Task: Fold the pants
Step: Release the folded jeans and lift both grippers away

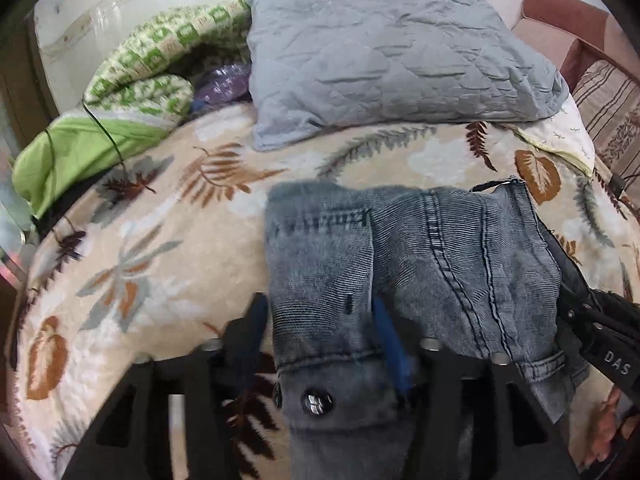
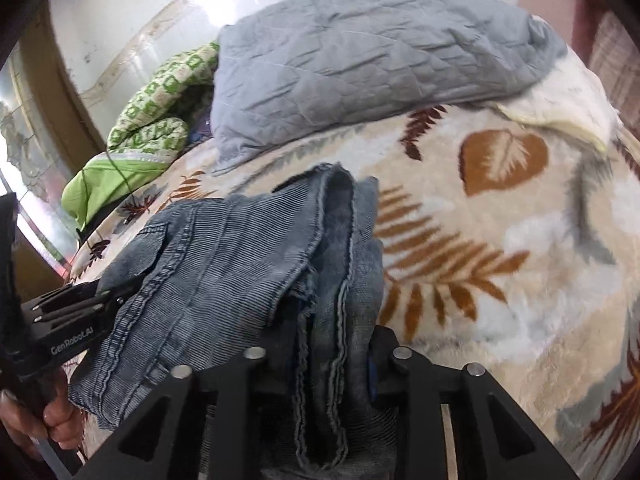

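Note:
The pants (image 1: 420,264) are washed grey-blue jeans, bunched and folded over themselves above the bed. My left gripper (image 1: 320,336) is shut on the pants at the waistband, by the metal button (image 1: 318,400). My right gripper (image 2: 336,356) is shut on the pants at a stack of frayed hem edges (image 2: 340,240). The right gripper's black body shows in the left wrist view (image 1: 600,332) at the right edge of the denim. The left gripper shows in the right wrist view (image 2: 68,320) at the left edge of the pants (image 2: 224,264).
The bed carries a cream leaf-patterned blanket (image 1: 168,240). A grey quilted pillow (image 1: 392,60) lies at the head, with a green patterned quilt (image 1: 152,68) and lime cloth (image 1: 76,148) to its left. A reddish sofa (image 1: 592,60) stands at the right.

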Demonstrator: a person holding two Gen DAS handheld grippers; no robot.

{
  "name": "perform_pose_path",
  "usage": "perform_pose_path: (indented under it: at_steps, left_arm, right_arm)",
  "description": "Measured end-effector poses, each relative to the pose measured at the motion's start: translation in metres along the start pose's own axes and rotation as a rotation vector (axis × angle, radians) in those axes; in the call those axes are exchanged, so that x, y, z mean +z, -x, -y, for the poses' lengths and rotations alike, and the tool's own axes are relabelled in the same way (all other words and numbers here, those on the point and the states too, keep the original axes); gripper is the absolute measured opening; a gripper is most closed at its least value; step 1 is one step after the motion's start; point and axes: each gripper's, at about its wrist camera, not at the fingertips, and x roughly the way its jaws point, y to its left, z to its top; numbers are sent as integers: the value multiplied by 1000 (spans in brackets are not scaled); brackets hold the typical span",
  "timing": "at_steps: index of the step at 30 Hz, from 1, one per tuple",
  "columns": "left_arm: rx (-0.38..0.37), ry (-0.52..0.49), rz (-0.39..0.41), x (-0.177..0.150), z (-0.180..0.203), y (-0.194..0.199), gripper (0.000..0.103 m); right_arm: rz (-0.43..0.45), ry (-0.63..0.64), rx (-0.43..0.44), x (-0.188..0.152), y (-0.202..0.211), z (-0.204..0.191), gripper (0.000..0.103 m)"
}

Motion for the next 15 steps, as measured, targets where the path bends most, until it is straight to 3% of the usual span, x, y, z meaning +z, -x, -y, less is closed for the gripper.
perform_pose_path:
  at_steps: [2, 3, 15]
  left_arm:
    - [6, -1, 31, -1, -1, 15, 69]
    - [3, 1, 44, -1, -2, 22, 72]
    - [39, 37, 182, -15, -2, 136, 82]
  right_arm:
    - [-1, -5, -2, -2, 9, 0, 56]
    - [14, -4, -6, -4, 17, -1, 57]
    - [172, 39, 2, -24, 126, -30, 61]
